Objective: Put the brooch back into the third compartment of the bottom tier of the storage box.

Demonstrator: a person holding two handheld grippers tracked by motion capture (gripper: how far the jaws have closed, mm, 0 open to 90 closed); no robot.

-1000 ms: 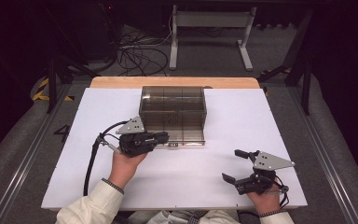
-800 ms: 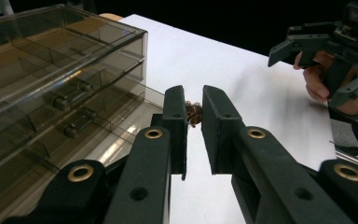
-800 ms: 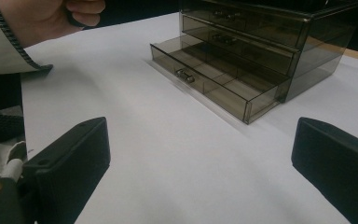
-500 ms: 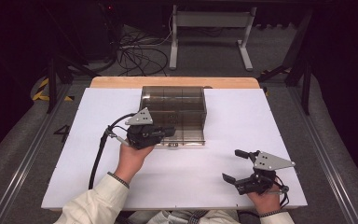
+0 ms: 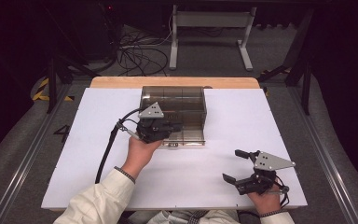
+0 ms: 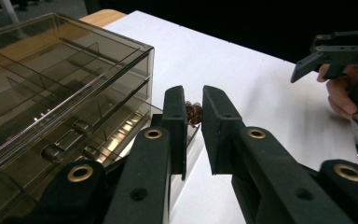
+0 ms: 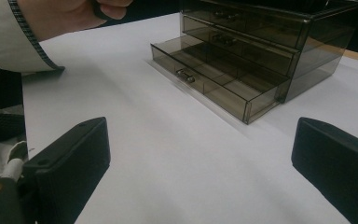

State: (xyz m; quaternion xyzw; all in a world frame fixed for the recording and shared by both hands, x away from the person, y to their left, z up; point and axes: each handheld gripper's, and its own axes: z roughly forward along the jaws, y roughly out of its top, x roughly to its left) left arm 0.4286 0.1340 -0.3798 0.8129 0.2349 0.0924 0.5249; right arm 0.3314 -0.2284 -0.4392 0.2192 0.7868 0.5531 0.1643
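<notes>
The left gripper (image 5: 170, 126) was held over the front of the smoked-plastic drawer cabinet (image 5: 175, 105), its jaws narrowly parted around a small brown object (image 6: 194, 112); whether they touched it cannot be determined. The left gripper view showed that object above the pulled-out bottom drawer (image 7: 214, 84). The drawer's visible compartments appeared empty. The right gripper (image 5: 240, 166) rested released, jaws wide, near the front right of the white table (image 5: 242, 116), well apart from the cabinet.
</notes>
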